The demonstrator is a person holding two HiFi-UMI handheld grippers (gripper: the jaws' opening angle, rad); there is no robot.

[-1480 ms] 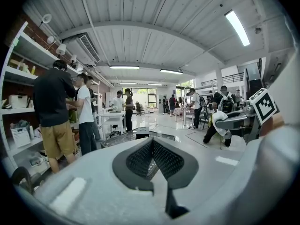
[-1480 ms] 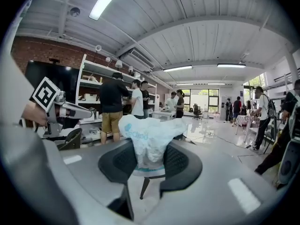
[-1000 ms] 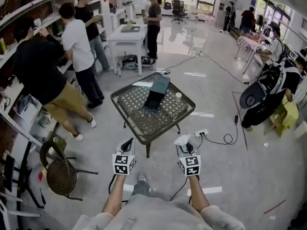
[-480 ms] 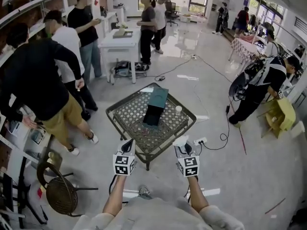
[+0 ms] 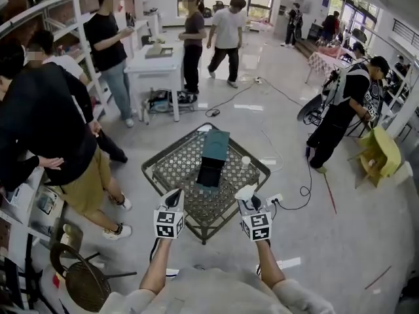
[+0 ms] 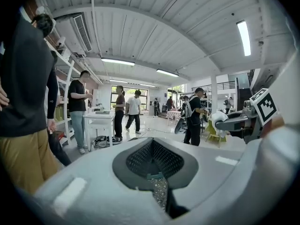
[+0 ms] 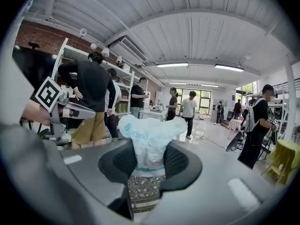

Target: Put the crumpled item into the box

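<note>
- Crumpled item (image 7: 149, 139): white, wrinkled, with blue print. It stands upright between the right gripper's fingers and rises above their tips. In the head view it is at the 5 o'clock edge of the surface, apart from the box.
- Right gripper (image 5: 249, 200): fingers clamped on the lower part of the crumpled item, one pad on each side. The marker cube faces the head camera.
- Box (image 5: 209, 172): dark and open, lying on the surface at 11 o'clock from the crumpled item. Its teal lid (image 5: 216, 144) is laid back at the box's 12 o'clock end.
- Surface (image 5: 173, 165): a square table with a woven mesh top, set corner-on to the person.
- Left gripper (image 5: 175, 196): at the surface's 7 o'clock edge, level with the right gripper. Its fingers are drawn together, leaving only a thin slit with nothing in it.
- Cup (image 5: 245, 162): small and white, on the surface at 3 o'clock from the box.
- Power strip (image 5: 275, 199): on the floor at 3 o'clock from the right gripper, with a black cable.
- Wicker chair (image 5: 82, 283): on the floor at 8 o'clock from the left gripper.
- Person in black top and tan shorts (image 5: 46, 129): at 9 o'clock from the surface.
- Yellow chair (image 5: 380, 152): at 3 o'clock from the surface, well apart.
</note>
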